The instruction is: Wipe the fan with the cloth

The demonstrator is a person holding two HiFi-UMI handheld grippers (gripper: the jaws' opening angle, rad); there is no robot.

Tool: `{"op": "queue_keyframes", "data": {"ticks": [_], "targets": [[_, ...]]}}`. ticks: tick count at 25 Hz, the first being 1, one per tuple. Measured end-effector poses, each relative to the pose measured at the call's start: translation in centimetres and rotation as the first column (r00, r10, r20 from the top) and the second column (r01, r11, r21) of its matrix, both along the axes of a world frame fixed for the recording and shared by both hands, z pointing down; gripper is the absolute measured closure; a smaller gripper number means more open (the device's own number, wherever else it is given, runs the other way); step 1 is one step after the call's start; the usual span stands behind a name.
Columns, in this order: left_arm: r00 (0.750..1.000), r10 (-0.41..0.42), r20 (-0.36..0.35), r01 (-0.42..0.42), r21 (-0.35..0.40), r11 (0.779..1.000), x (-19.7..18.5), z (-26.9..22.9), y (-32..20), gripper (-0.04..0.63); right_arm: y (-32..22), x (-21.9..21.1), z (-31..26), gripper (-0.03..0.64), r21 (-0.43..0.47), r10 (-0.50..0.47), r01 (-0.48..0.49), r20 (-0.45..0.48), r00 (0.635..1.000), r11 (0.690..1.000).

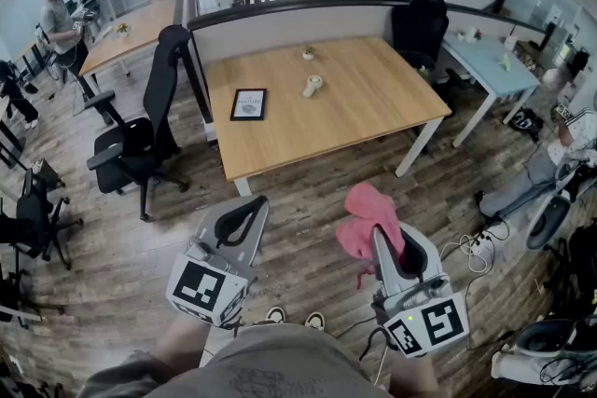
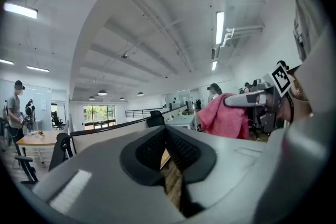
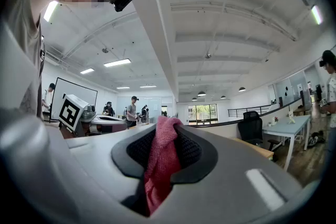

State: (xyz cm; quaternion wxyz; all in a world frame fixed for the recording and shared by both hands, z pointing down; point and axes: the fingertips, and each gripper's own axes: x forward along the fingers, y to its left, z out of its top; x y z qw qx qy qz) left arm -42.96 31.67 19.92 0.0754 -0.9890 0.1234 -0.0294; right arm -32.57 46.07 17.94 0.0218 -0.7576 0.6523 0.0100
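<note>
You hold both grippers out flat in front of you, over the wood floor (image 1: 308, 200). Your left gripper (image 1: 254, 205) is on the left side, and its jaws are squeezed tight together with nothing between them. In the left gripper view you only see a thin strip of floor past the closed pads. Your right gripper (image 1: 378, 236) is on the right side, and its jaws are clamped on the pink cloth (image 1: 366, 212). The cloth sticks up out of the jaws in a soft lump and flops over the tip. In the right gripper view the cloth fills the gap between the two black pads. The two grippers are near each other but do not touch. A bit farther away stands a big wooden table (image 1: 373, 116) with white legs. On it lies a small white fan (image 1: 312, 87), near the middle and well apart from the cloth. Just behind the fan sits a tiny plant pot (image 1: 308, 53). To the left of the fan lies a flat black frame (image 1: 249, 103). A black office chair (image 1: 140, 144) stands by the table's left end. Behind the table runs a low grey wall (image 1: 298, 23). Far off on the left a person (image 1: 58, 19) stands by another wooden table.
</note>
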Motion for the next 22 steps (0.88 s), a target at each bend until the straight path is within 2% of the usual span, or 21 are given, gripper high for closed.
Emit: {"op": "queue_keyframes", "data": {"ticks": [10, 18, 22], "targets": [[1.000, -0.010, 0.004, 0.010, -0.005, 1.000, 1.8, 0.3, 1.8, 0.594, 1.8, 2.1, 0.2, 0.545, -0.002, 0.016, -0.016, 0.005, 1.000, 1.000], [0.999, -0.022, 0.031, 0.022, -0.011, 1.000, 3.6, 2.0, 4.4, 0.594, 4.1, 4.7, 2.4, 0.545, -0.047, 0.028, -0.028, 0.005, 1.000, 0.999], [0.998, -0.055, -0.001, 0.055, -0.025, 0.998, 4.0, 2.3, 5.6, 0.594, 5.6, 5.5, 3.4, 0.545, -0.053, 0.019, -0.019, 0.005, 1.000, 0.998]]}}
